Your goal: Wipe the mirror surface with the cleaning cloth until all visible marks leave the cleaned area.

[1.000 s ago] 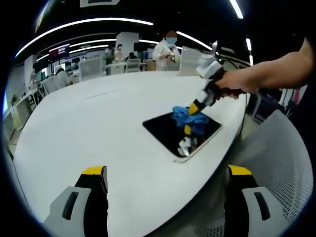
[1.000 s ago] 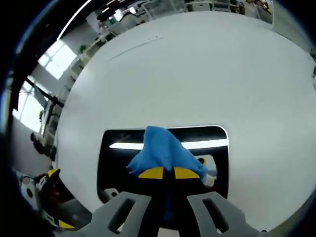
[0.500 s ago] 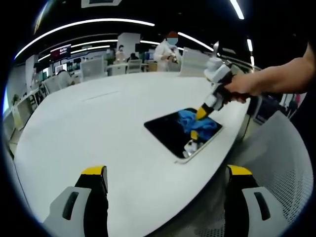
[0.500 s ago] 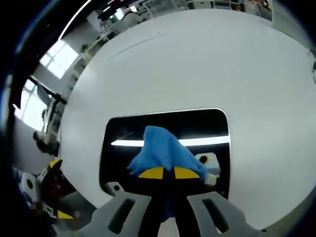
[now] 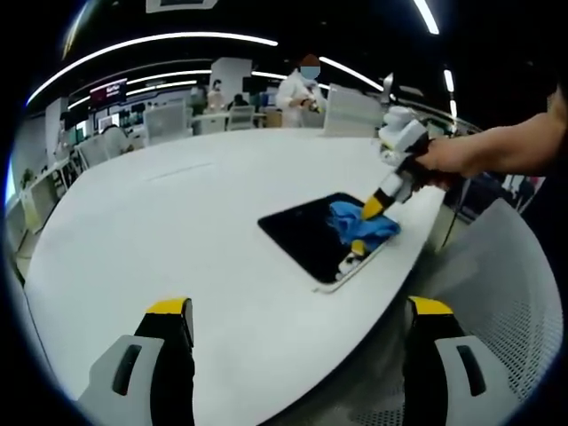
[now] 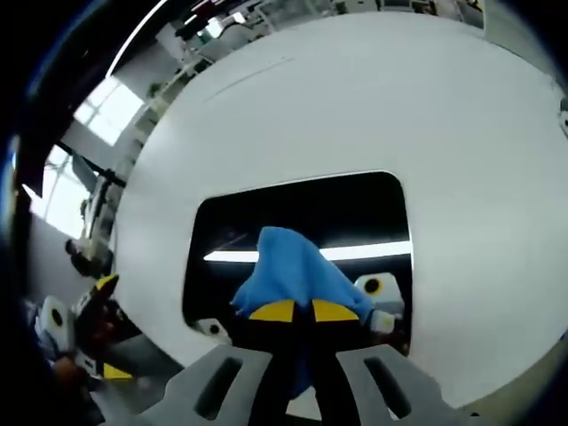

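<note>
Mirror (image 5: 311,238) on white table (image 5: 177,231), blue cloth (image 6: 288,275) pinched by right hand-held gripper (image 6: 295,311); left hand-held gripper (image 5: 297,311) agape.

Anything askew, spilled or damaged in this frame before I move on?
Nothing stands out. The mirror lies flat on the white table, near its edge, with no cracks or spills visible. The right gripper presses the blue cloth onto it; the left gripper waits open, off the mirror.

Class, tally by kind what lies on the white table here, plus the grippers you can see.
Mirror: 1
Blue cloth: 1
Grippers: 2, left gripper and right gripper
Total: 4
</note>
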### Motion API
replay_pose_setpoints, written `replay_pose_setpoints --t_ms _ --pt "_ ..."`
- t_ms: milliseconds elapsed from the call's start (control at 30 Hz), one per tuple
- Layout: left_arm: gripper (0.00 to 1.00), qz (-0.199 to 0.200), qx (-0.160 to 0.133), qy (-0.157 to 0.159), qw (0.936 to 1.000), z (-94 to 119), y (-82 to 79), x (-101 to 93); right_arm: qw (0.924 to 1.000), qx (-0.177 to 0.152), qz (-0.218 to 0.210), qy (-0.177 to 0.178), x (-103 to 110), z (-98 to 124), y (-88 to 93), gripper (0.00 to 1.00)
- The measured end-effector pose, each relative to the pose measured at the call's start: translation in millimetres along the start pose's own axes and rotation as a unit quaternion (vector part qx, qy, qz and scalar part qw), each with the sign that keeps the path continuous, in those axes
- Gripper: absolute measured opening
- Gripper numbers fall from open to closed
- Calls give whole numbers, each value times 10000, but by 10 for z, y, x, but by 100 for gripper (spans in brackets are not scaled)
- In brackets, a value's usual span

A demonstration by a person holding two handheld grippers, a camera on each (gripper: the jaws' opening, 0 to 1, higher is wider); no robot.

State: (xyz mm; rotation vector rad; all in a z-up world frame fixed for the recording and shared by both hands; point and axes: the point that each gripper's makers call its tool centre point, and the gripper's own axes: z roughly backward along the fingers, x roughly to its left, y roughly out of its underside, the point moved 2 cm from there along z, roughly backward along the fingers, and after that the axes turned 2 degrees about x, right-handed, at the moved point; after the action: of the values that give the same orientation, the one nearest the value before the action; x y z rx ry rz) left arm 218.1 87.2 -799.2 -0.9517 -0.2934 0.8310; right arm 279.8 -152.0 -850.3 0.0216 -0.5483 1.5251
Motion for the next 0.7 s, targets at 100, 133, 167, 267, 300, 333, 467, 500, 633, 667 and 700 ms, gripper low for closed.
replay_pose_setpoints --t_ms 100,133,167,267,300,333,467,500,633,667,700 --pt "99 18 6 -15 10000 4 1 4 10000 -7 32 -29 3 19 41 0" --pt "99 12 11 -11 10000 4 2 1 10000 -11 40 -39 3 23 51 0" --pt "99 4 14 -8 10000 5 2 -1 10000 -26 49 -67 -2 23 63 0" --pt "99 14 18 -14 10000 6 5 4 9999 -47 11 -129 -20 31 91 0" --pt "99 6 26 -12 10000 5 7 4 9999 -42 1 -139 -18 41 104 0" --pt "99 9 37 -7 10000 5 10 2 9999 -39 -1 -153 -18 49 119 0" --pt "99 19 38 8 10000 3 10 -2 9999 11 -17 -171 -23 58 157 0" --pt "99 20 46 12 10000 2 12 -4 9998 16 -16 -172 -21 63 169 0" --pt "99 20 68 18 10000 0 17 -7 9998 7 -8 -199 -15 78 207 0" --pt "99 20 69 17 10000 -1 18 -6 9998 2 -11 -205 -16 78 211 0" --pt "99 24 69 13 10000 -2 17 -4 9998 -2 -14 -215 -18 76 215 0"
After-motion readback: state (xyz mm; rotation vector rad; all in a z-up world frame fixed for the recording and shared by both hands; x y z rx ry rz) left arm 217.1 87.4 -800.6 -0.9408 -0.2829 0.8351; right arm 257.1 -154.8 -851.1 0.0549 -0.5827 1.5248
